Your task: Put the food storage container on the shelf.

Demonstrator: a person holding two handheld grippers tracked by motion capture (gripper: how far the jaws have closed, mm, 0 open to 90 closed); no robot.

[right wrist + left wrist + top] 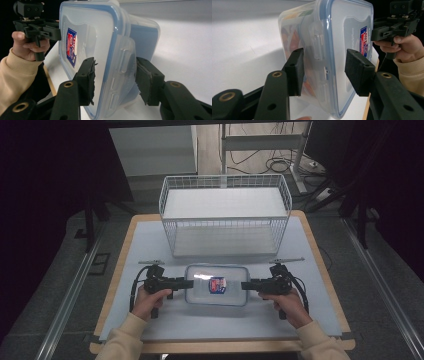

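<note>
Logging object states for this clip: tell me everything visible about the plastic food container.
The food container is a clear rectangular plastic box with rounded corners, a blue-rimmed clip-on lid and a red-and-blue label on top. Its side latches look folded down. Orange contents show faintly through the wall. It lies flat on the white table, in front of the wire basket. The left gripper straddles one short end; the right gripper clamps the other.

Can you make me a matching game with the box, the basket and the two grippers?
Things:
1. box
2. basket
3. left hand-held gripper
4. right hand-held gripper

Places or states:
A. white wire, at the far side of the table
B. clamped on the box's right end
C. see-through with a blue-rimmed lid, between both grippers
D. jaws around the box's left end, one pad not yet touching

Pairs: 1-C, 2-A, 3-D, 4-B
</note>
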